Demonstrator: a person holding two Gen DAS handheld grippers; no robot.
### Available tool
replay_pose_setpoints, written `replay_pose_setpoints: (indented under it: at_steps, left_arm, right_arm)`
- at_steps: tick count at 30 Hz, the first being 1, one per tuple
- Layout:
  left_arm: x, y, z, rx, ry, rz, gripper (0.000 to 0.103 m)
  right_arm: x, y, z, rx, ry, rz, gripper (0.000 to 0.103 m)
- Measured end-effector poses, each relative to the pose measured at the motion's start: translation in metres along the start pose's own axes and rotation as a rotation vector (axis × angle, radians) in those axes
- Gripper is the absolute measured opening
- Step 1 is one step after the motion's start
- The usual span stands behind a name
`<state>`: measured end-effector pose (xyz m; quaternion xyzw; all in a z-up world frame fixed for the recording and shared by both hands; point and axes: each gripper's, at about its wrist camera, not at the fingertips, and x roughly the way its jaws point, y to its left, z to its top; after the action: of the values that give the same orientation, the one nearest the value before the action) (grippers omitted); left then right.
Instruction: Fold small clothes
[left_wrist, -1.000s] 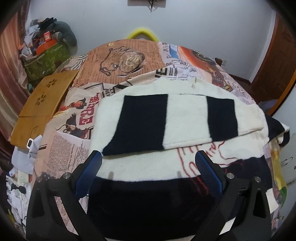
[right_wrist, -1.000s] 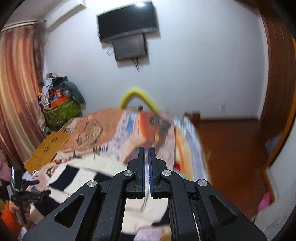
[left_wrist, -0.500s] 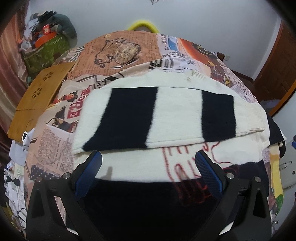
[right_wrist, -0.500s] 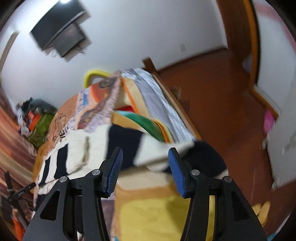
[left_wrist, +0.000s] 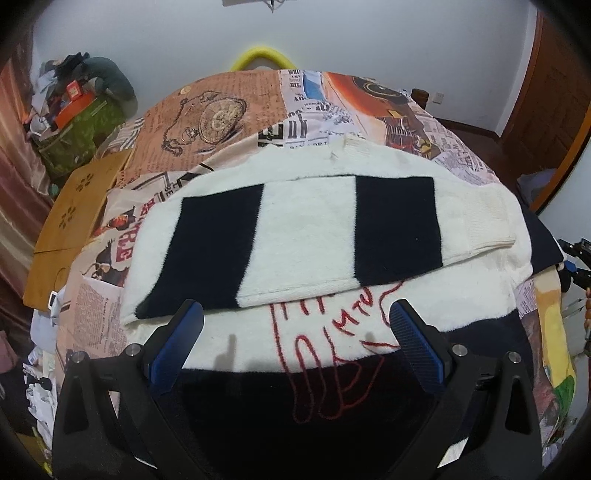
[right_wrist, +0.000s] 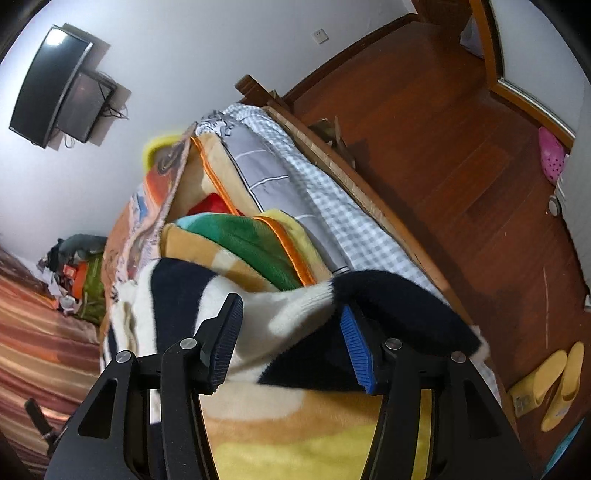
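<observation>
In the left wrist view, the left gripper (left_wrist: 295, 325) stands wide open over a cream and navy striped sweater (left_wrist: 306, 236) spread flat on a bed covered by a newspaper-print bedspread (left_wrist: 229, 110). Its blue pads (left_wrist: 173, 343) hold nothing; cream and dark cloth shows between them. One striped sleeve (left_wrist: 399, 229) is folded across the chest, lying left to right over the body. Red stitched outlines (left_wrist: 332, 350) show on the cream band just below the sleeve's edge, between the fingers. To the far left, a wooden board (left_wrist: 77, 206) lies beside the bedspread, and beyond it sits a pile of clutter (left_wrist: 81, 110). A yellow arc (left_wrist: 264, 57) rises past the bed's far end, against the white wall.

In the right wrist view, tilted sideways, the right gripper (right_wrist: 291, 347) has just been opening, and its jaws stand about half apart. The sweater's cream and navy sleeve end (right_wrist: 306, 306) lies between the pads at the bed's right edge, but they do not press on it. Under it is a colourful fleece blanket (right_wrist: 258, 251), and to the right a checked sheet (right_wrist: 332, 199) runs along the wooden bed frame (right_wrist: 369, 192). Yellow slippers (right_wrist: 554, 384) and a pink shoe (right_wrist: 550, 155) rest on the wooden floor. A television (right_wrist: 48, 85) hangs on the wall.
</observation>
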<state>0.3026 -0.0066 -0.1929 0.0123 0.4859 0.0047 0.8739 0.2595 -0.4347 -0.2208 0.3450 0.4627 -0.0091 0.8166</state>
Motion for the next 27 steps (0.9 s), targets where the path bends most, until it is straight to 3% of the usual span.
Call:
replay_pose_setpoints:
  at_steps: [1, 2, 3, 4, 12, 20, 23, 27]
  left_arm:
    - [0.002, 0.0, -0.001, -0.001, 0.006, -0.003, 0.102]
    - [0.003, 0.0, -0.002, -0.001, 0.01, -0.003, 0.102]
    - [0.004, 0.0, -0.003, -0.002, 0.012, -0.001, 0.102]
    - [0.005, 0.001, -0.005, -0.001, 0.012, 0.003, 0.102]
    - [0.011, 0.022, -0.015, -0.04, 0.019, 0.002, 0.102]
    - [0.006, 0.052, -0.025, -0.095, 0.005, -0.008, 0.102]
    - [0.002, 0.063, -0.029, -0.113, 0.0, -0.007, 0.102]
    - [-0.004, 0.078, -0.036, -0.139, -0.008, -0.001, 0.102]
  right_arm:
    - [0.003, -0.001, -0.001, -0.003, 0.0, 0.005, 0.044]
    - [0.003, -0.002, -0.002, -0.008, 0.004, 0.013, 0.023]
    - [0.007, 0.0, -0.002, -0.021, 0.019, 0.019, 0.012]
    - [0.007, 0.001, -0.001, -0.033, 0.017, 0.016, 0.008]
    - [-0.042, 0.064, 0.01, -0.303, -0.131, -0.058, 0.007]
    - [-0.093, 0.183, 0.012, -0.529, -0.269, 0.073, 0.006]
    - [-0.093, 0.25, -0.009, -0.677, -0.29, 0.143, 0.006]
    - [-0.051, 0.315, -0.06, -0.866, -0.209, 0.198, 0.006]
